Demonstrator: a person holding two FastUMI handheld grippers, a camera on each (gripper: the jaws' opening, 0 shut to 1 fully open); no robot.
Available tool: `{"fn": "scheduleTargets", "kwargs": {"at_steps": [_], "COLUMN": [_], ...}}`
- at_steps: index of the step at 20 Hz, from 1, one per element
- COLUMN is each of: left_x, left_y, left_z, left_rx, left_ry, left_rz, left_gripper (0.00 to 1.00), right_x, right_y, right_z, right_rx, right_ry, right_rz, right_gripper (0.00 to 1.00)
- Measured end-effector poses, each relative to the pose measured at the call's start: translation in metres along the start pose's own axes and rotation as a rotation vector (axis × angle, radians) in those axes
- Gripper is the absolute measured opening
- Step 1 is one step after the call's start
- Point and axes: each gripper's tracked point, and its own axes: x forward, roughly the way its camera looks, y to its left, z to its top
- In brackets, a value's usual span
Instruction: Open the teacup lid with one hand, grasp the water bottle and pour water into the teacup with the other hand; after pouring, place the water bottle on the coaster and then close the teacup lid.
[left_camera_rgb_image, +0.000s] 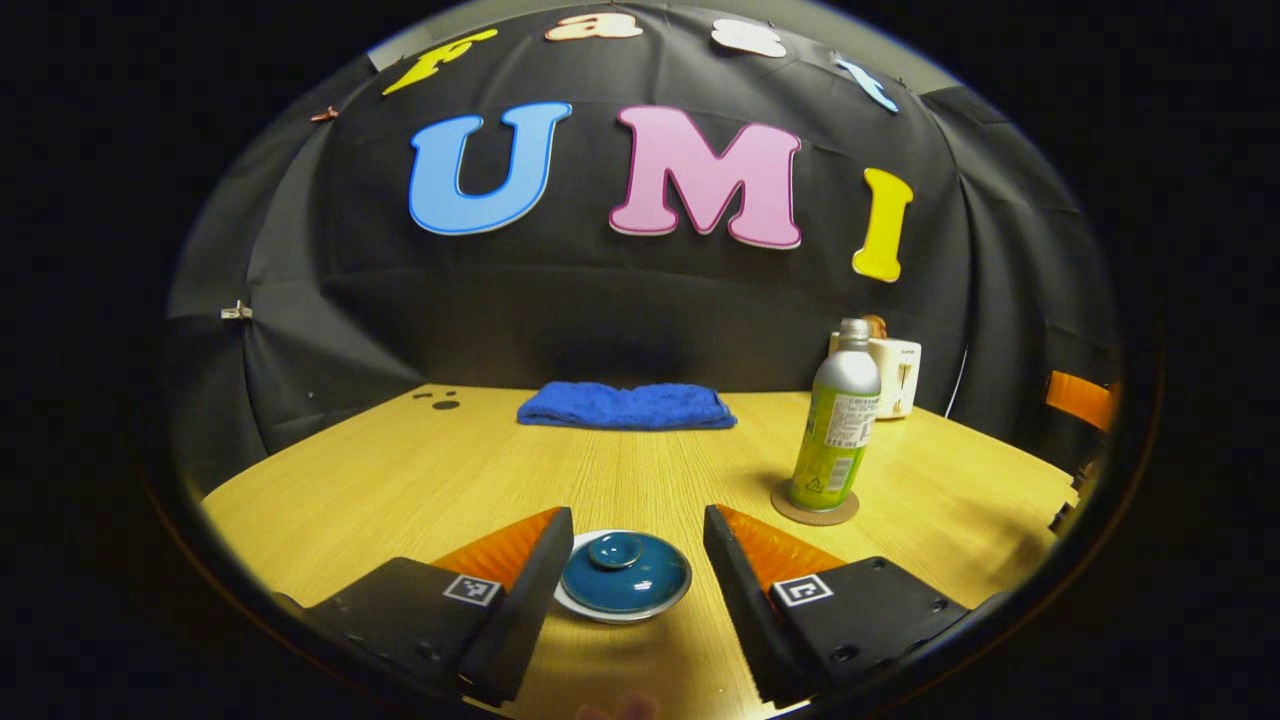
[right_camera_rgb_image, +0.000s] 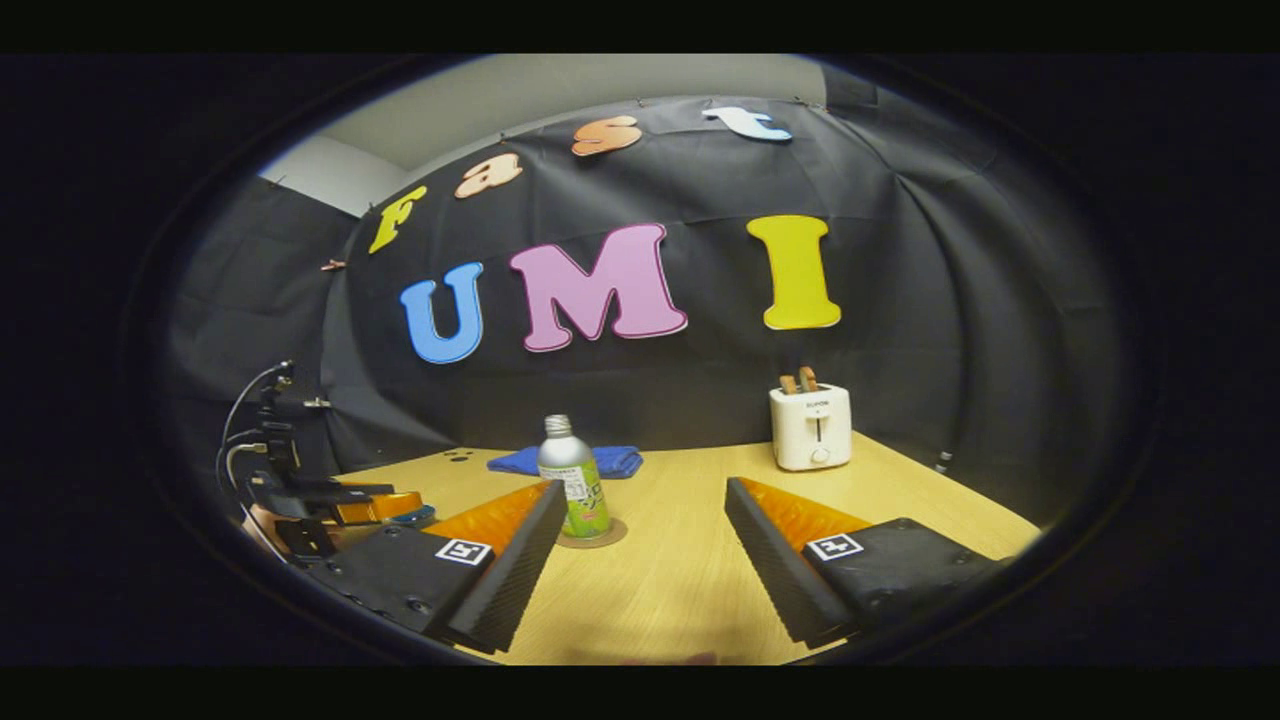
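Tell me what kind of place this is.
Likely a staged recording booth, not a real kitchen: a black cloth wall backs a wooden table set with a toaster and lidded teacup.

In the left gripper view, the round blue ceramic teacup lid (left_camera_rgb_image: 624, 574) sits on the white-rimmed teacup (left_camera_rgb_image: 572, 603), which stands on the pale wooden table (left_camera_rgb_image: 400, 480) near its front edge, between the spread fingers of the left gripper (left_camera_rgb_image: 628, 600) and touching neither. Farther back and to the right, the green-and-silver metal water bottle (left_camera_rgb_image: 838, 420) stands upright on the round brown cork coaster (left_camera_rgb_image: 815, 508), with the white two-slot toaster (left_camera_rgb_image: 897, 375) behind it against the wall. The folded blue cloth towel (left_camera_rgb_image: 627, 406) lies at the table's back edge, left of the bottle; in the right gripper view, the bottle stands just beyond the left finger of the right gripper (right_camera_rgb_image: 640, 560), with the toaster farther back on the right.
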Motion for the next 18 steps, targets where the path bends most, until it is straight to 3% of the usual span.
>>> {"fn": "scheduleTargets", "kwargs": {"at_steps": [5,13,14,17,18], "left_x": [-0.039,-0.062,-0.062,-0.061,-0.062], "left_y": [-0.005,0.003,0.002,0.005,0.004], "left_z": [0.004,0.015,0.014,0.011,0.012], "left_rx": [-0.036,-0.046,-0.051,-0.058,-0.056], "left_ry": [-0.049,-0.107,-0.105,-0.093,-0.094], "left_rz": [-0.043,-0.04,-0.043,-0.04,-0.039], "left_gripper": [0.92,0.91,0.91,0.91,0.91], "right_x": [-0.007,-0.006,-0.006,-0.006,-0.006], "right_y": [0.025,0.056,0.059,0.066,0.067], "right_z": [0.013,0.008,0.006,0.002,0.002], "right_rx": [-0.024,-0.082,-0.085,-0.093,-0.097], "right_ry": [-0.039,-0.058,-0.054,-0.043,-0.042], "right_rz": [0.03,0.046,0.052,0.068,0.068], "right_gripper": [0.98,0.98,0.92,0.92,0.98]}}
